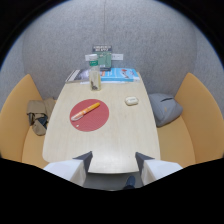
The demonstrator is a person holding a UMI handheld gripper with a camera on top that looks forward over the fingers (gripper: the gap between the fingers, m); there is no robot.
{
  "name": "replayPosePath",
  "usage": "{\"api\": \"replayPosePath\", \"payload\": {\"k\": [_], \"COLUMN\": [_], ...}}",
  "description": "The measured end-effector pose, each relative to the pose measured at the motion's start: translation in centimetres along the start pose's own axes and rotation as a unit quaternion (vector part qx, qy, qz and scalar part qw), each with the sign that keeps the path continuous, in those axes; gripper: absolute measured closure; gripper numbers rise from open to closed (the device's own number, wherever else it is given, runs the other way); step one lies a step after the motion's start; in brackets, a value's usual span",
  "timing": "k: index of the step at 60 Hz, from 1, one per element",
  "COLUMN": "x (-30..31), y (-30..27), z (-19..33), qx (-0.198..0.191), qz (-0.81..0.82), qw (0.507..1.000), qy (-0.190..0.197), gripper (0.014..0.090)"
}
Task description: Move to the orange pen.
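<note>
An orange pen [85,111] with a pale cap end lies slantwise on a round red mat [89,115] on the left half of a pale wooden table [115,140]. My gripper [114,159] hangs over the table's near edge, well short of the pen. Its two white fingers [81,166] stand wide apart with nothing between them. The pen lies beyond the fingers and to their left.
A small bottle [95,79] stands at the table's far end, with booklets [118,74] and a green card stand [103,59] behind it. A white oval object [131,101] lies right of the mat. Orange benches flank the table, holding a bag [38,116] and a grey cushion [164,107].
</note>
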Motion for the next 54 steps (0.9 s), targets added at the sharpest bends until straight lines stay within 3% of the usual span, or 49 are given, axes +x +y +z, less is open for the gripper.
{"api": "replayPosePath", "payload": {"k": [14,32,54], "x": [-1.2,-7.2,-10.6], "y": [0.1,0.2,-2.6], "z": [0.5,1.7,7.1], "qx": [0.0,-0.007,-0.007], "qz": [0.002,-0.01,-0.021], "qw": [1.0,0.999,0.999], "qy": [-0.001,-0.036,-0.04], "gripper": [0.0181,0.018,0.0175]}}
